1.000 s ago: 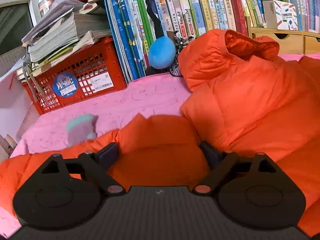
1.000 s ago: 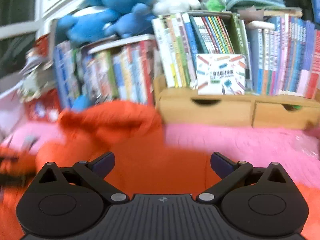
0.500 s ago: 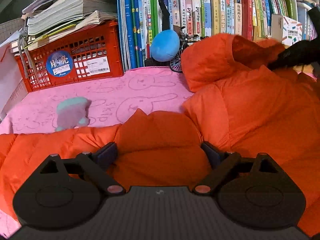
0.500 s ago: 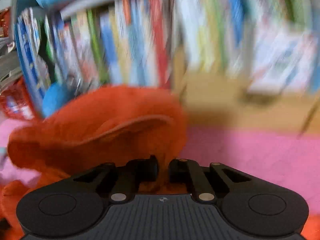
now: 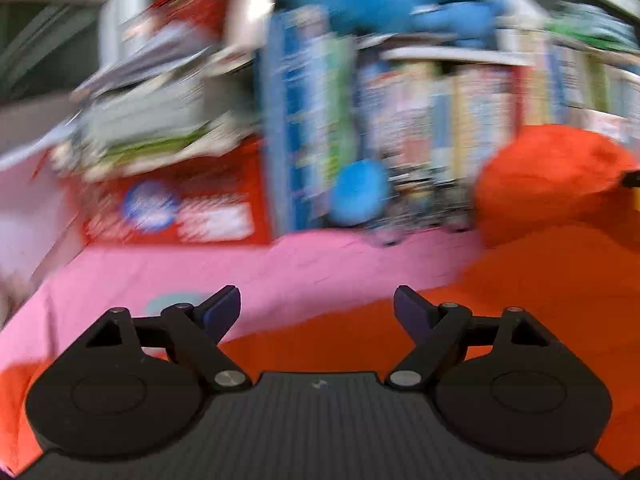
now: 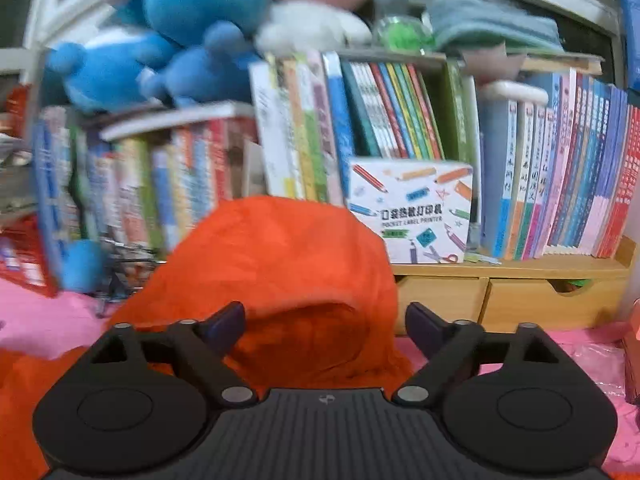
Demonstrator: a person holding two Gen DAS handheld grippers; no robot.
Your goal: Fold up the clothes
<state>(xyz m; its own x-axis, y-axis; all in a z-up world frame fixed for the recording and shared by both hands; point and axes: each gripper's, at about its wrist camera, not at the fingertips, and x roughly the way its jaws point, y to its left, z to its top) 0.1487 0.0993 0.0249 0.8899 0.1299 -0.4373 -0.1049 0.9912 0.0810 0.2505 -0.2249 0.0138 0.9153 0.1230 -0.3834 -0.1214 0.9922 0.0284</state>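
Folding this puffy orange jacket (image 6: 280,264) is mostly about where you grab next. Both grippers are let go and holding nothing. The right gripper (image 6: 325,322) has just been opening, and the hood bulges up right ahead of it, partly between its spread jaws with neither pad pressing on it. The left gripper (image 5: 317,312) has just been closing a touch but stands wide, with only pink cover (image 5: 280,264) and orange fabric showing beyond the gap; the jacket runs under it and off to its right. My take: go for a seam or hem rather than the padding, pinch deep so the slick shell doesn't slide out, and fold the hood flat onto the body before the sleeves.
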